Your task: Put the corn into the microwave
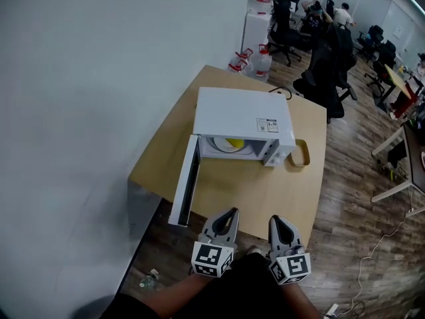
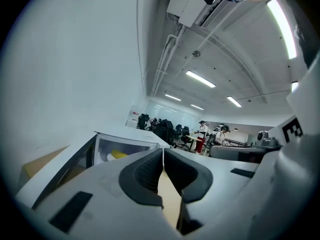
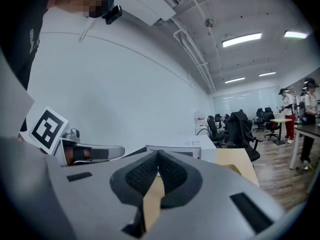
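Observation:
The white microwave (image 1: 242, 115) stands on the wooden table (image 1: 265, 191) with its door (image 1: 184, 190) swung wide open to the left. Inside, the yellow corn (image 1: 232, 141) lies on the round white plate (image 1: 219, 145). Both grippers hang off the table's near edge, well back from the microwave. My left gripper (image 1: 230, 212) is shut with nothing in it, and so is my right gripper (image 1: 275, 219). In the left gripper view the shut left gripper (image 2: 163, 151) points towards the open microwave (image 2: 125, 136), where the corn (image 2: 118, 155) shows. In the right gripper view the right gripper (image 3: 158, 155) is shut, with the microwave (image 3: 185, 146) ahead.
A small wooden tray (image 1: 301, 153) sits on the table just right of the microwave. A white wall (image 1: 80, 111) runs along the left. Water bottles (image 1: 255, 62) and black office chairs (image 1: 325, 72) stand beyond the table. A desk (image 1: 412, 158) is at the right.

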